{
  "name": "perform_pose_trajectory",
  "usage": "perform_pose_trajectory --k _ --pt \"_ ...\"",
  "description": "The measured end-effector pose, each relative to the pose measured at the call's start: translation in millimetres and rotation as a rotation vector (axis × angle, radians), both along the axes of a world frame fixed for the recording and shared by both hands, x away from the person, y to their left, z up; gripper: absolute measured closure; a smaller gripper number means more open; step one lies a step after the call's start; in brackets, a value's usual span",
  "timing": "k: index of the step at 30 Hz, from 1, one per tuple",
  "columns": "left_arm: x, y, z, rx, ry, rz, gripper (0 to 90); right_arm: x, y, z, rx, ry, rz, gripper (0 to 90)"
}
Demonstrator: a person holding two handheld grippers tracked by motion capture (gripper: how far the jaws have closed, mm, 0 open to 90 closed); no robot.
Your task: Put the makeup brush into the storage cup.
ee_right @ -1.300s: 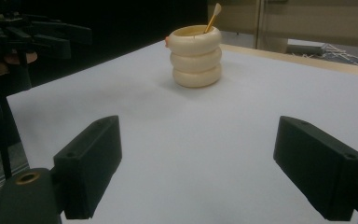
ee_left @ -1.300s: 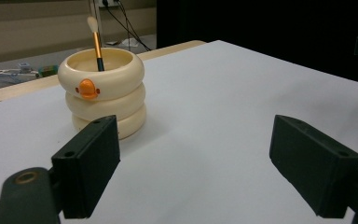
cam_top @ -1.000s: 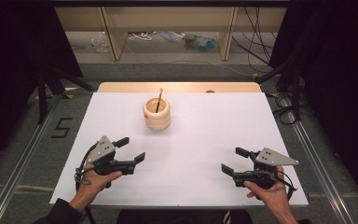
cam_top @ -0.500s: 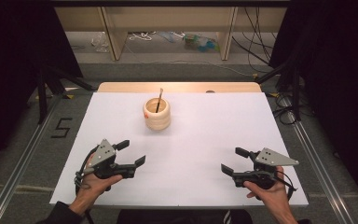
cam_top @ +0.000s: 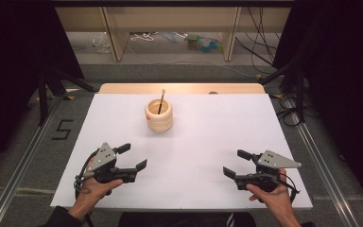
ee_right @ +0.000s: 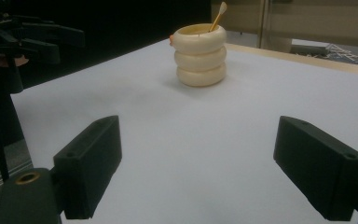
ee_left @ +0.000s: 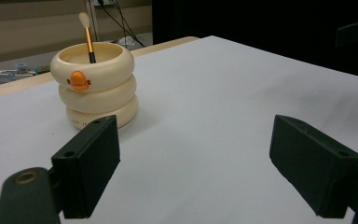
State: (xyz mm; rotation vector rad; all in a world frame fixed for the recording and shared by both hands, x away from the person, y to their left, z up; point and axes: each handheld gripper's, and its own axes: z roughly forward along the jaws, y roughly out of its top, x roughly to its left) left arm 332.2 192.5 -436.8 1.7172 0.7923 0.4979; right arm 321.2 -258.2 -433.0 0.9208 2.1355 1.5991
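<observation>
A cream cup made of three stacked rings (cam_top: 159,116) stands upright on the white table top (cam_top: 203,132), towards the back and left of centre. A small brush with an orange handle (cam_top: 161,100) leans inside it. The cup (ee_left: 94,84) carries an orange duck-bill mark in the left gripper view. My left gripper (cam_top: 132,157) is open near the front left, well short of the cup, with nothing between its jaws. At the front right my right gripper (cam_top: 237,163) is open too, and the cup (ee_right: 200,55) lies far ahead of it.
A wooden strip (cam_top: 179,88) runs along the table's far edge. Beyond it stand wooden shelf legs (cam_top: 116,33) and loose cables on the floor (cam_top: 260,52). Metal rails (cam_top: 26,151) flank the table on both sides. Dark curtains close in left and right.
My left gripper has drifted slightly forward and to the right over the table. The right gripper, cup and brush have stayed put.
</observation>
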Motion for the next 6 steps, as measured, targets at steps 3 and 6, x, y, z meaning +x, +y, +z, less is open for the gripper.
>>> perform_pose_trajectory --k 3,6 --pt "0.5 1.1 0.5 0.006 -0.006 -0.002 15.8 0.9 -0.1 -0.3 0.006 -0.009 0.003 16.1" --pt "0.8 1.2 0.5 0.007 -0.005 -0.002 15.8 1.1 0.0 -0.6 0.007 -0.012 0.005 16.1"
